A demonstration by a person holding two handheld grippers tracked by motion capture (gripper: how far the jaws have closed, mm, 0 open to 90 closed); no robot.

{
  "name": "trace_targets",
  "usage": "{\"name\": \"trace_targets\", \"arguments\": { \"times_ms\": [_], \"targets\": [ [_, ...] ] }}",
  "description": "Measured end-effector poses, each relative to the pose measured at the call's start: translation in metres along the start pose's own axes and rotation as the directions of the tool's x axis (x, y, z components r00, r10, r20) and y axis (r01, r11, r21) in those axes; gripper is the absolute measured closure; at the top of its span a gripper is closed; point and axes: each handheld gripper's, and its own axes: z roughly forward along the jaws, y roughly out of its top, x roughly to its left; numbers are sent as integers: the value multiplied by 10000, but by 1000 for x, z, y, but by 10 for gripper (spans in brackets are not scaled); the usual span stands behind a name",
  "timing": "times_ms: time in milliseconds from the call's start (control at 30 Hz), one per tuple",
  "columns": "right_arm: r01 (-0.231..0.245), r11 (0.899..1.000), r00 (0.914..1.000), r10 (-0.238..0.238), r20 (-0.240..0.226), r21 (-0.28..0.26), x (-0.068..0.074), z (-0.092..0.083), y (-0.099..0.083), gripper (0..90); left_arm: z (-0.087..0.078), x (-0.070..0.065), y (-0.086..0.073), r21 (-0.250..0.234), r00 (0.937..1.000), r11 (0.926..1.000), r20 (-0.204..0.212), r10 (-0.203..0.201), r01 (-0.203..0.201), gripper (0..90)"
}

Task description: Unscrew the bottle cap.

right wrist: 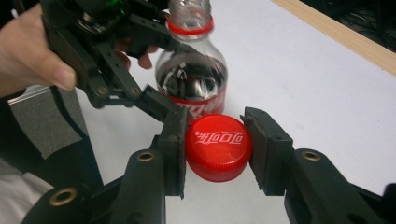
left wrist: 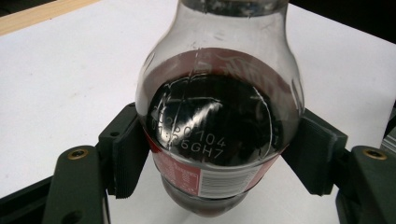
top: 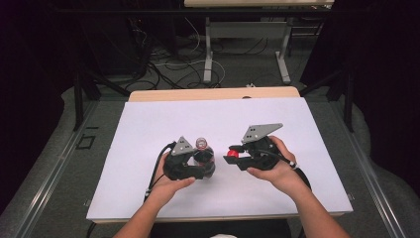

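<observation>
Left hand-held gripper (top: 200,166), black two-jaw tool with a grey three-cornered plate on top, held in the person's left hand (top: 166,186): jaws pinched on the body of a small clear plastic bottle of dark cola with a red label (top: 204,157), one ribbed pad pressed to each flank at label height, as the left gripper view shows (left wrist: 219,126). The bottle stands upright on the worktop near its middle, neck open, a red ring left around the neck (right wrist: 190,27). Right hand-held gripper (top: 233,156), same make, held in the person's right hand (top: 275,166): jaws closed on a round red plastic screw cap with white lettering (right wrist: 218,147), gripped by its ribbed sides with its lettered top facing the right gripper's camera. The cap sits just beside the bottle on its right in the high view, apart from the neck. White sheet-covered worktop (top: 148,129) with a pale wooden edge at the far side (top: 213,93). Beyond it, grey floor with loose cables (top: 168,67) and the metal legs of another table (top: 208,49).
</observation>
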Motion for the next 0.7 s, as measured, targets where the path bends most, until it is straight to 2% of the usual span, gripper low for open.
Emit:
{"name": "trace_targets", "arguments": {
  "times_ms": [67, 200, 367, 500, 700],
  "targets": [
    [-58, 9999, 9999, 56, 145, 92, -3, -1, -5, 612, 0, 1, 1, 15, 10000, 10000, -63, -3, 3, 303],
    [-286, 9994, 9981, 294, 547, -169, -9, -5, -15, 612, -1, 1, 3, -3, 10000, 10000, -89, -44, 44, 303],
    [-580, 9978, 9947, 606, 826, -331, -16, -15, -27, 612, -1, 2, 7, -109, 10000, 9999, -81, 2, -3, 303],
    [-860, 9953, 9920, 897, 894, -436, -21, -20, -36, 612, 0, 4, 13, -72, 10000, 10000, -75, 2, -2, 302],
    [-1208, 9919, 9857, 1245, 1136, -392, -28, -22, -46, 612, 4, 6, 26, -294, 9999, 9996, -156, -33, 28, 303]
  ]
}}
